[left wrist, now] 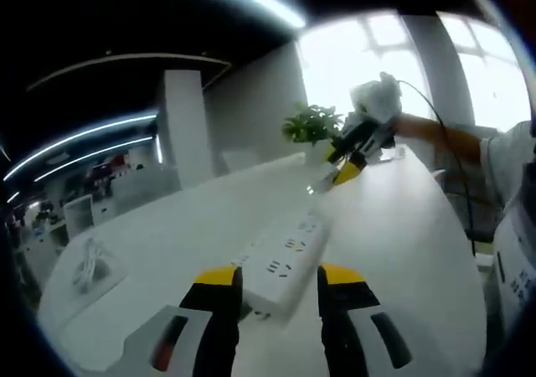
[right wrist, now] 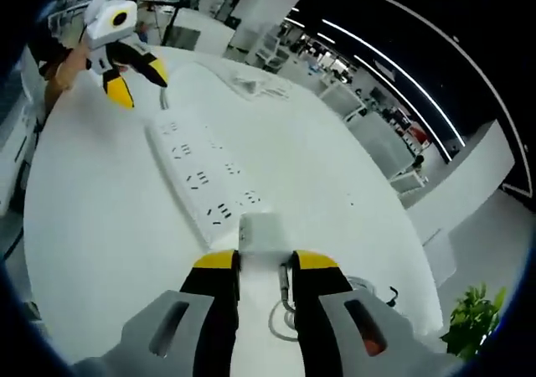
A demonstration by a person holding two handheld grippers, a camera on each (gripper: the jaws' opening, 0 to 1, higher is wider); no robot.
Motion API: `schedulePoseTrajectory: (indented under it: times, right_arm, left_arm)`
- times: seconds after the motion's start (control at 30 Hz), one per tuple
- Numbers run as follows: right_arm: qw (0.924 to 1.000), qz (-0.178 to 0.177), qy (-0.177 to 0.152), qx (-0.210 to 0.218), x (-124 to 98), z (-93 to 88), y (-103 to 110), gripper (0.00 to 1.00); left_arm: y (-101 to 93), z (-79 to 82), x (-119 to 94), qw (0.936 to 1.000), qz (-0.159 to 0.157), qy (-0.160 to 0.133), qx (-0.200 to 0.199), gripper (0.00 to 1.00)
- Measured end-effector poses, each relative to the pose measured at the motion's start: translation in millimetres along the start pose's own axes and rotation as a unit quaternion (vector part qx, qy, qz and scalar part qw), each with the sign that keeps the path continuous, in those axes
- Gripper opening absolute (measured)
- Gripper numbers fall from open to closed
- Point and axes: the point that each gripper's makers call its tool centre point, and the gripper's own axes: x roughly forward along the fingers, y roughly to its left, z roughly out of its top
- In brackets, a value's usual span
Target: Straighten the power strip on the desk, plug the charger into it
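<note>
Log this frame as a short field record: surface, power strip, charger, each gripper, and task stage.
surface: white desk
power strip: white, lies flat on the desk, one end between the left gripper's jaws in the left gripper view
charger: white block held over the desk at the strip's end, cable trailing beside it
left gripper: open, jaws either side of the strip's end
right gripper: shut on charger
other items: potted plant, small white item on the desk
task stage: charger not yet plugged in
</note>
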Motion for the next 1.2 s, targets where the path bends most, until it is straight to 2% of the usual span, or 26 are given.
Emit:
schedulePoseTrajectory:
  times: [0.17,0.57,1.2]
  right_arm:
    - [0.9994,0.012,0.019,-0.027,1.2,2.9,5.3,0.23]
    - [0.9946,0.042,0.042,-0.085,8.6,10.6,19.8,0.23]
    - [0.9865,0.068,0.064,-0.134,13.8,10.7,26.6,0.23]
  left_arm:
    - [-1.7,0.2,-1.2,1.0000,-0.005,0.001,0.005,0.37]
    - [-2.3,-1.1,-1.5,0.9999,-0.009,0.005,0.006,0.37]
    - [-2.8,-3.5,-2.1,0.9998,-0.011,0.012,0.008,0.37]
